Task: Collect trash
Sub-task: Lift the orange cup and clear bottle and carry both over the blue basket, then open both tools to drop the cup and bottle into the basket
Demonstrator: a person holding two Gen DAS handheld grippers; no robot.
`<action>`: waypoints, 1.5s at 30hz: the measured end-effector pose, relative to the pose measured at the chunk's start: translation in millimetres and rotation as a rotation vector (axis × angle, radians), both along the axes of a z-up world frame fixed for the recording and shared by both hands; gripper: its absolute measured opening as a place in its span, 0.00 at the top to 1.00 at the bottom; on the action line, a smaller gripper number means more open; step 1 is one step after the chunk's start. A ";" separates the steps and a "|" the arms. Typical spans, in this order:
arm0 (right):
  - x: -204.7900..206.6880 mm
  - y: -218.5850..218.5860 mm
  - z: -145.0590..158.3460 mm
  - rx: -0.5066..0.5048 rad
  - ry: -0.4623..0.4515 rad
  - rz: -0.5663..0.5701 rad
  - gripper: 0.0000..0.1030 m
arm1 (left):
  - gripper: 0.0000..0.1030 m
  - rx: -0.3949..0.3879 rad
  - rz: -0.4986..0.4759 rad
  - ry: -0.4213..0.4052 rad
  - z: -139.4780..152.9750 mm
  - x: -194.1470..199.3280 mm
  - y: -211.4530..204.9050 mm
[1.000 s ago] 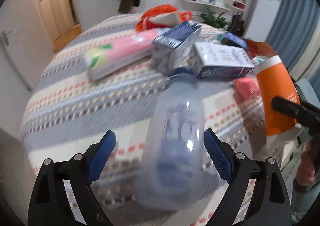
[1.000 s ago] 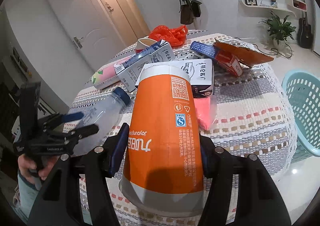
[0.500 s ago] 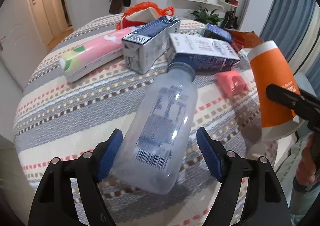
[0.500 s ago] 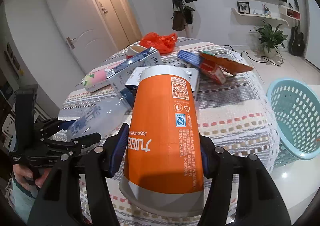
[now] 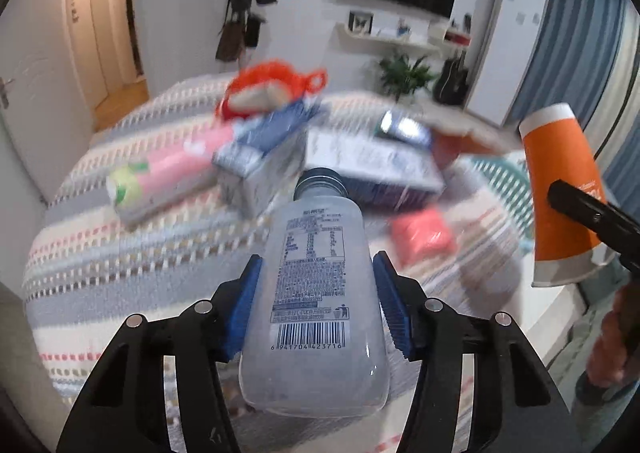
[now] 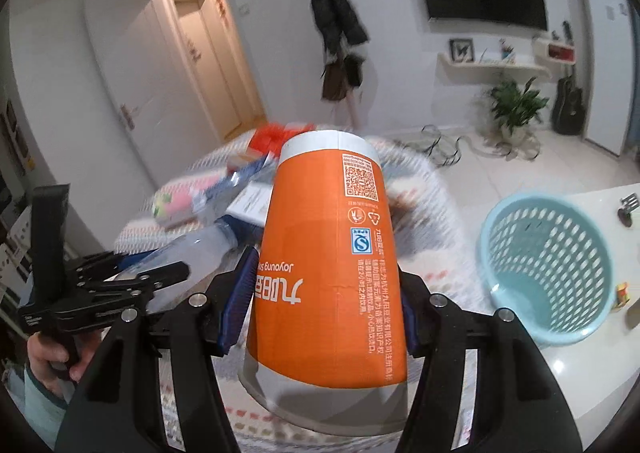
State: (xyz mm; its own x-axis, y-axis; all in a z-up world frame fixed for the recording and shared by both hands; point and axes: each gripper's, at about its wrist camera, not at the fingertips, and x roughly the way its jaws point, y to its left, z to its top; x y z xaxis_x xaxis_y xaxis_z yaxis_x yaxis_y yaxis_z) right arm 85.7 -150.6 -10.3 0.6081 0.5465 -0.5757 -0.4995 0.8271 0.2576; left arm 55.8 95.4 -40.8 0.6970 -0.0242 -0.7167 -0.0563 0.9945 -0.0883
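Note:
My left gripper [image 5: 318, 301] is shut on a clear plastic bottle [image 5: 316, 293] with a blue cap and holds it above the table; the bottle also shows in the right wrist view [image 6: 192, 253]. My right gripper [image 6: 326, 301] is shut on an orange paper cup [image 6: 328, 265], held upside down above the table edge. The cup also shows at the right of the left wrist view [image 5: 560, 193]. A light blue plastic basket [image 6: 548, 269] stands on the floor to the right.
On the striped tablecloth [image 5: 120, 253] lie a pink tube pack [image 5: 160, 177], blue-and-white cartons [image 5: 372, 161], a pink wrapper [image 5: 420, 237] and a red plastic bag [image 5: 272, 89]. A door and a hanging coat are behind.
My left gripper has closed on the bottle and lifted it off the table. Both grippers have risen; the right has swung toward the basket with the cup.

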 end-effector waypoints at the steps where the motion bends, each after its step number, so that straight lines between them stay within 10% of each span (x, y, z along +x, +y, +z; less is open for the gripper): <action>1: 3.0 -7.0 5.5 0.006 -0.014 -0.017 0.45 | 0.48 0.000 -0.015 -0.025 8.5 2.2 -7.7; 18: 81.3 -137.1 6.0 0.044 -0.008 -0.363 0.45 | 0.48 -0.043 -0.279 -0.106 59.5 97.8 -166.3; 32: 146.2 -205.1 -86.1 -0.049 0.217 -0.583 0.45 | 0.48 -0.114 -0.394 0.065 -32.7 190.8 -281.3; 45: 161.8 -234.5 -149.3 -0.050 0.388 -0.643 0.43 | 0.47 -0.101 -0.403 0.178 -80.8 212.6 -296.7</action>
State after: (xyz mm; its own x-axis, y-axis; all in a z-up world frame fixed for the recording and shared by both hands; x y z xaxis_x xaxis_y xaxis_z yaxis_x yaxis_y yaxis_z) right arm 247.5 -385.1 -159.6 0.5471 0.1196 -0.8285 0.2046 0.9406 0.2709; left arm 268.4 -201.2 -121.6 0.4834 -0.3445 -0.8048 0.3110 0.9269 -0.2100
